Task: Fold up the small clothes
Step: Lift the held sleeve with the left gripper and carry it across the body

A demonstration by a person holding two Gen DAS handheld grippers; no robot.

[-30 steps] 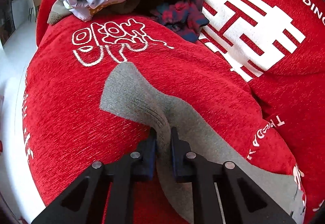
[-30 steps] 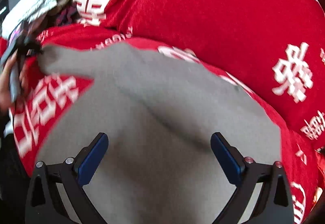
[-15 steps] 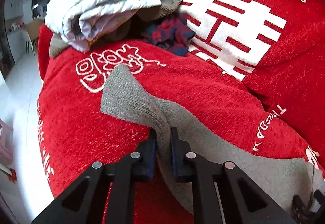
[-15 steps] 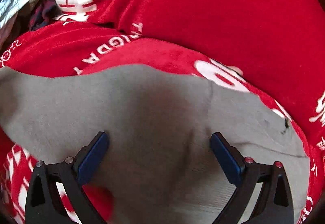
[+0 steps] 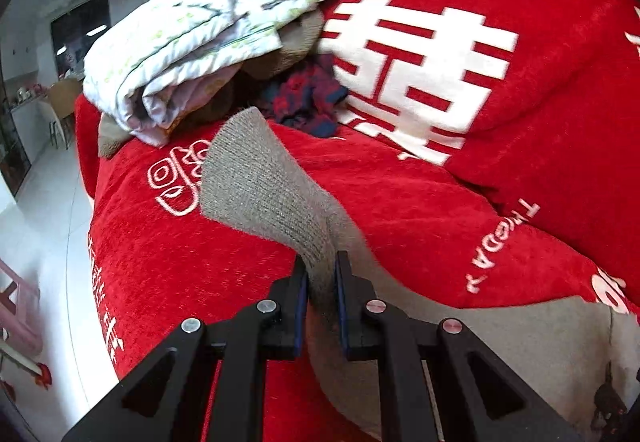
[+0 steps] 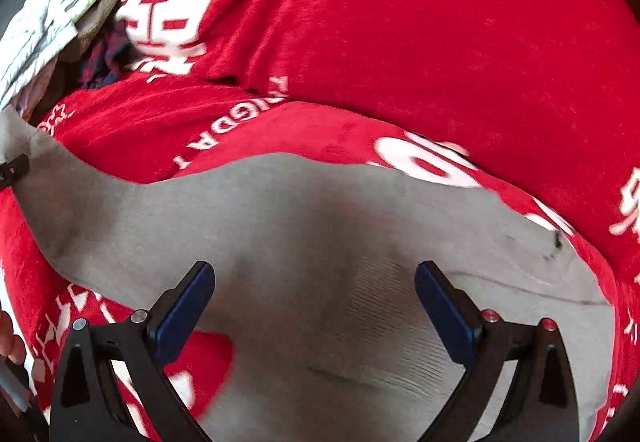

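A grey sock (image 5: 264,185) lies along a red sofa seat (image 5: 400,201). My left gripper (image 5: 321,274) is shut on the sock near its ribbed cuff and holds that end raised off the seat. In the right wrist view the sock's foot part (image 6: 320,234) lies flat on the seat. My right gripper (image 6: 314,294) is wide open just above it, one finger on each side of the fabric. The left gripper's tip (image 6: 14,169) shows at the left edge, holding the cuff end.
A pile of clothes sits at the sofa's far end: a white floral garment (image 5: 208,29) on top, a brown one and a dark plaid one (image 5: 308,97) beneath. The red backrest (image 5: 480,53) with white lettering rises behind. White floor (image 5: 44,217) lies to the left.
My left gripper has lifted the cuff end of the sock up and toward the clothes pile. My right gripper has stayed open over the foot part, shifting slightly over it.
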